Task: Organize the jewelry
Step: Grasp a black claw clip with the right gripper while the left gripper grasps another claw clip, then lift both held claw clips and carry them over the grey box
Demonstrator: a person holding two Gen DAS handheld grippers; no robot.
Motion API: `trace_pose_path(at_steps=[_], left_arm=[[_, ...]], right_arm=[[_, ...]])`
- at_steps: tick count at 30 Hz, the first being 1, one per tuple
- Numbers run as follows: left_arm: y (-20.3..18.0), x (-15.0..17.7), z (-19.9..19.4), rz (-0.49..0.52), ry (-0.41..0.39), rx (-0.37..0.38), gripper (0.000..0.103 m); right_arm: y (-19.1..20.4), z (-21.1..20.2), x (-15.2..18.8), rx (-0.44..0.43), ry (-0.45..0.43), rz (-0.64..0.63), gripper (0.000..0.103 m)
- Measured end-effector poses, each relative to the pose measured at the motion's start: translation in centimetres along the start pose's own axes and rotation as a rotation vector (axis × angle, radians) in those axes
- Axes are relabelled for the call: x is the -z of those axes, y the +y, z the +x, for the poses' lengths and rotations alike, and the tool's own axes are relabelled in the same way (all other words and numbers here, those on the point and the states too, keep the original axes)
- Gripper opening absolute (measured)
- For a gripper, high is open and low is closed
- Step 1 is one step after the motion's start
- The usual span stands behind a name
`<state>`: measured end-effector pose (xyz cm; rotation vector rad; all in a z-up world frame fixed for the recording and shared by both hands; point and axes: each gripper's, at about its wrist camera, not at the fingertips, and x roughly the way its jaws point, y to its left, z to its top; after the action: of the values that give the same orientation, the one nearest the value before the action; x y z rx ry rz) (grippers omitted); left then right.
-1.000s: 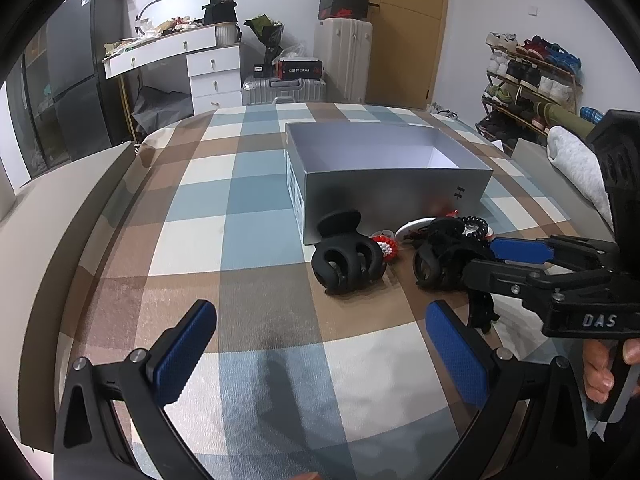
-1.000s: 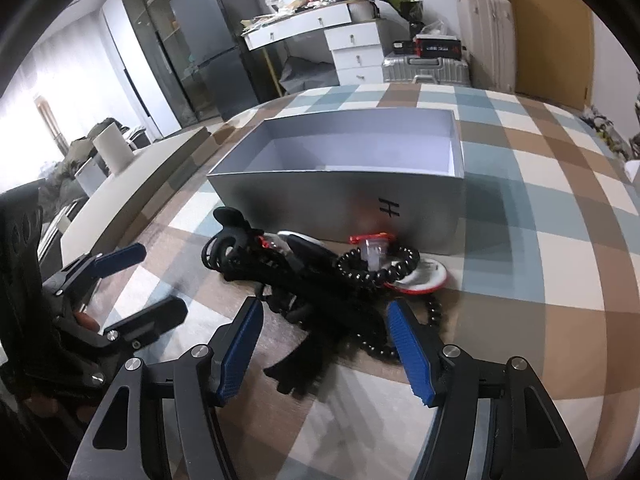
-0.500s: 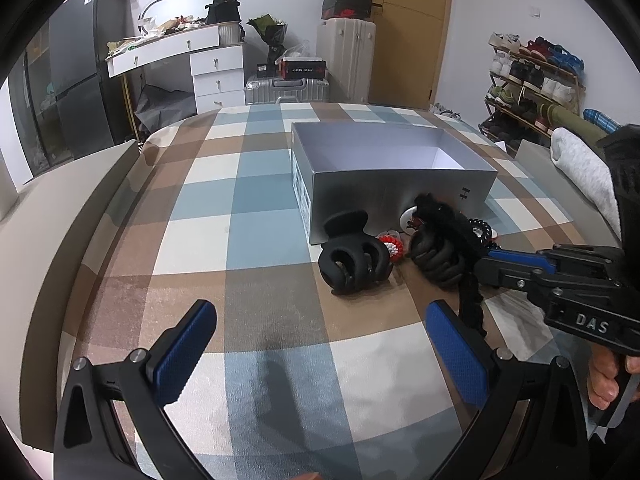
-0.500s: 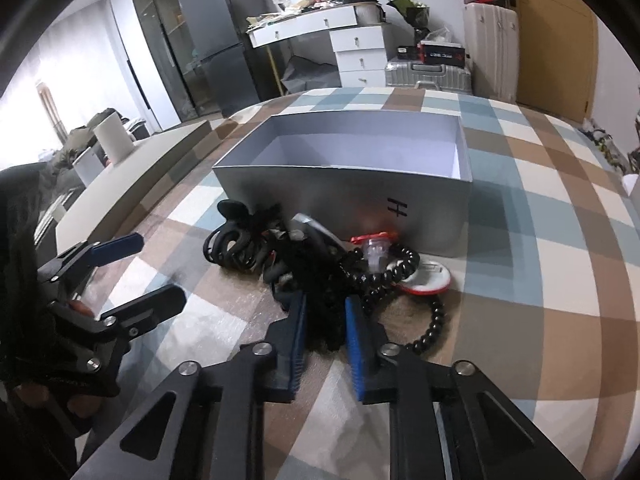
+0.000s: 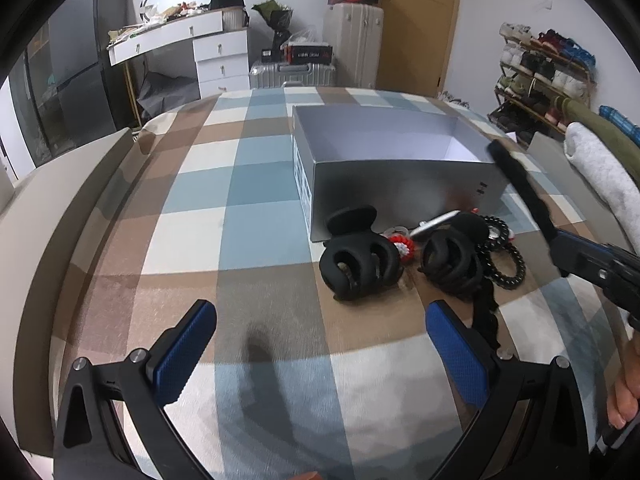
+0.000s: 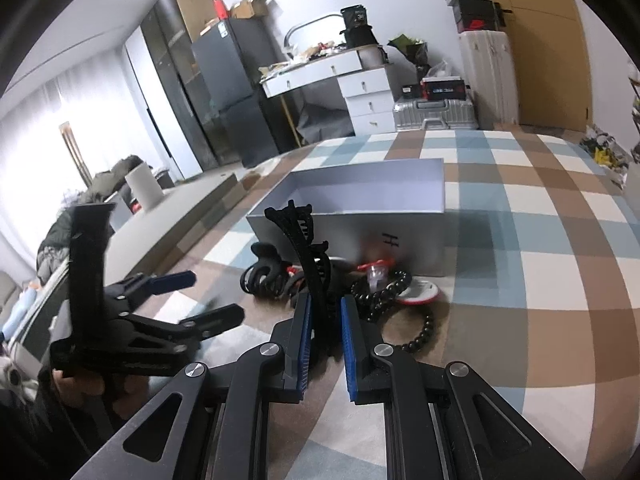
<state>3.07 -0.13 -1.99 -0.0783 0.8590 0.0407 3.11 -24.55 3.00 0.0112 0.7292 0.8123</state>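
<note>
My right gripper [image 6: 324, 320] is shut on a long black toothed hair clip [image 6: 306, 240] and holds it upright above the pile; the clip also shows in the left wrist view [image 5: 520, 184]. An open silver box [image 5: 400, 184] stands on the checked cloth, also in the right wrist view [image 6: 360, 200]. In front of it lie two black claw clips [image 5: 360, 264], [image 5: 452, 256], a black coil hair tie [image 5: 504, 264], a red and white piece [image 5: 404, 244], a black bead string [image 6: 416, 332] and a white round piece [image 6: 420, 292]. My left gripper [image 5: 320, 344] is open and empty, near the cloth's front.
The checked cloth [image 5: 224, 208] covers a bed-like surface. A beige ledge [image 5: 60, 216] runs along its left. A white desk with drawers [image 5: 208, 52], suitcases [image 5: 352, 44] and a shoe rack [image 5: 548, 76] stand behind. Rolled towels [image 5: 596, 164] lie at the right.
My right gripper closed on the long black clip in the pile and lifted it up. The left gripper stayed open and shifted slightly.
</note>
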Motion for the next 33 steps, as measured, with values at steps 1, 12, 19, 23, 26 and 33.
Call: trace_pose_path(at_steps=[1, 12, 19, 23, 26, 33], left_arm=[[-0.1, -0.3, 0.4, 0.000, 0.015, -0.008, 0.102], [-0.8, -1.5, 1.7, 0.007, 0.054, 0.021, 0.082], [-0.8, -1.2, 1.4, 0.002, 0.054, 0.078, 0.042], [-0.8, -0.8, 0.5, 0.018, 0.024, 0.084, 0.042], [-0.6, -0.6, -0.2, 0.022, 0.006, 0.084, 0.041], [-0.3, -1.5, -2.1, 0.018, -0.079, 0.101, 0.041]], right_arm=[[-0.1, 0.0, -0.1, 0.001, -0.004, 0.000, 0.013], [-1.9, -0.5, -0.1, 0.017, -0.023, 0.041, 0.013], [-2.1, -0.5, 0.0, 0.016, -0.018, 0.044, 0.013], [-2.1, -0.3, 0.0, 0.019, -0.014, 0.045, 0.013], [-2.0, -0.3, 0.0, 0.024, -0.012, 0.041, 0.013], [-1.5, -0.4, -0.6, 0.044, -0.024, 0.027, 0.013]])
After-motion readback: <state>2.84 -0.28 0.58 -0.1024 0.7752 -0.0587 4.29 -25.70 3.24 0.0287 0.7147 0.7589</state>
